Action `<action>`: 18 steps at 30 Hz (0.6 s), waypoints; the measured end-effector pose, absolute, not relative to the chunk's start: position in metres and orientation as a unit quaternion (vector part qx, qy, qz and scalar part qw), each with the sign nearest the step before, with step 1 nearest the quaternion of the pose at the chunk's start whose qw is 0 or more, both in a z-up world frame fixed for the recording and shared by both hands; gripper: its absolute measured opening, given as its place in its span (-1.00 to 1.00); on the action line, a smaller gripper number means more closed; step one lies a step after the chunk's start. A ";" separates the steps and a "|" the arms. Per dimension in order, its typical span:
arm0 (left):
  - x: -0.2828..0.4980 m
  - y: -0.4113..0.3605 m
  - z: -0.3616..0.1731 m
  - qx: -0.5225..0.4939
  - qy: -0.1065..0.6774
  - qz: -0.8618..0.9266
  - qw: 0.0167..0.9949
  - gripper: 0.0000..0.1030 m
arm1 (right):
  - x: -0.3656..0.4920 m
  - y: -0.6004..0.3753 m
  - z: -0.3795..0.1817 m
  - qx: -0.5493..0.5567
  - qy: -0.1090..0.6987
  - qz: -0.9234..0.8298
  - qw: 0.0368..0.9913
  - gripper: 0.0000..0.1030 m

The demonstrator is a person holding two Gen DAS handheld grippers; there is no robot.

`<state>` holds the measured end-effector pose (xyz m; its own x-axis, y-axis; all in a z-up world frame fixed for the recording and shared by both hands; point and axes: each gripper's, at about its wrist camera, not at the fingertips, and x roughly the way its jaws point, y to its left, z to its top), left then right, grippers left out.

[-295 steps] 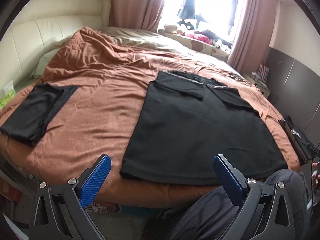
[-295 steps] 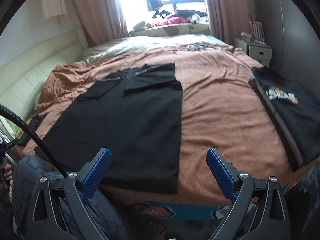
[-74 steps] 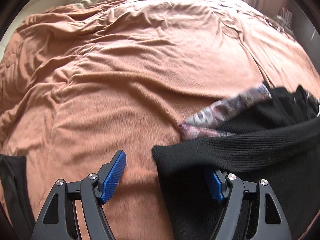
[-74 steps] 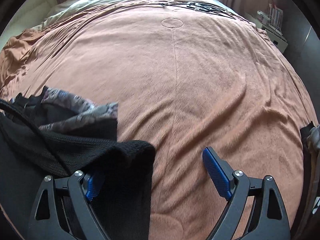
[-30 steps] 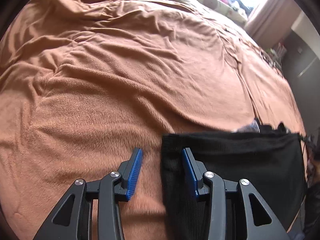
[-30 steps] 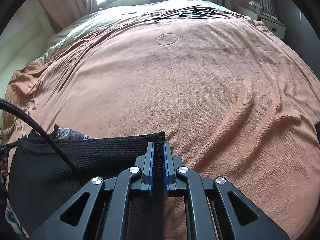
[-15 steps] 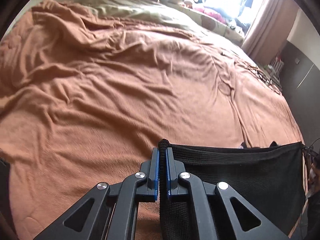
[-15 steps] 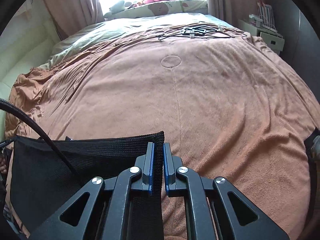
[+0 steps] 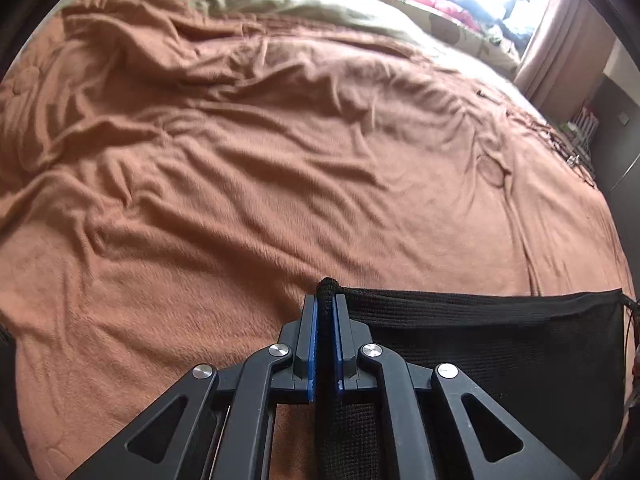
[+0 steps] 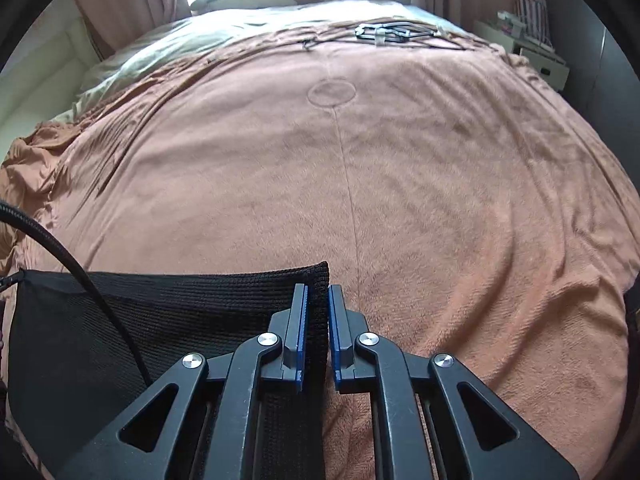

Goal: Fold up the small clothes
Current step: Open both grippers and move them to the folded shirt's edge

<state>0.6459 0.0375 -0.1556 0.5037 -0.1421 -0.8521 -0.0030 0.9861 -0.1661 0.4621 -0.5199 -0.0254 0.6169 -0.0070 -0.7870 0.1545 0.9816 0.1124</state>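
Holding black knit garment (image 9: 480, 344) taut above the brown blanket (image 9: 240, 160): my left gripper (image 9: 325, 306) clamped on its left corner, right gripper (image 10: 318, 296) jaws opening w/ right corner between them.

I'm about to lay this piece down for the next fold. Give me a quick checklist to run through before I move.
1. Left claw gripping the corner of the black knit garment: ok, shut on it.
2. Right claw gripping the other corner: not ok, its jaws are opening with the fabric between them.
3. Top edge stretched straight between the claws: ok.
4. Brown blanket ahead free of other clothes: ok.
5. Black cable away from the garment: not ok, it crosses in front of the fabric.
6. Lower half hanging without bunching: cannot tell, hidden below the claws.
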 end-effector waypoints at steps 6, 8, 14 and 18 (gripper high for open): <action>0.627 0.043 -0.148 -0.070 0.490 -0.042 0.868 -0.19 | 0.441 -0.515 -0.011 0.067 0.420 -0.032 0.904 0.49; 0.614 0.044 -0.144 -0.072 0.487 -0.053 0.869 -0.19 | 0.431 -0.512 -0.008 0.070 0.420 -0.019 0.905 0.49; 0.581 0.033 -0.136 -0.052 0.488 -0.073 0.869 -0.19 | 0.400 -0.510 -0.008 0.061 0.431 0.001 0.900 0.49; 0.557 0.025 -0.136 -0.042 0.493 -0.088 0.865 -0.19 | 0.380 -0.502 -0.011 0.042 0.459 0.009 0.887 0.49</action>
<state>0.5572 0.0254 -0.1361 0.4989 -0.1936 -0.8448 0.1101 0.9810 -0.1598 0.3805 -0.5021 -0.0105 0.5781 0.0554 -0.8141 0.0221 0.9963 0.0834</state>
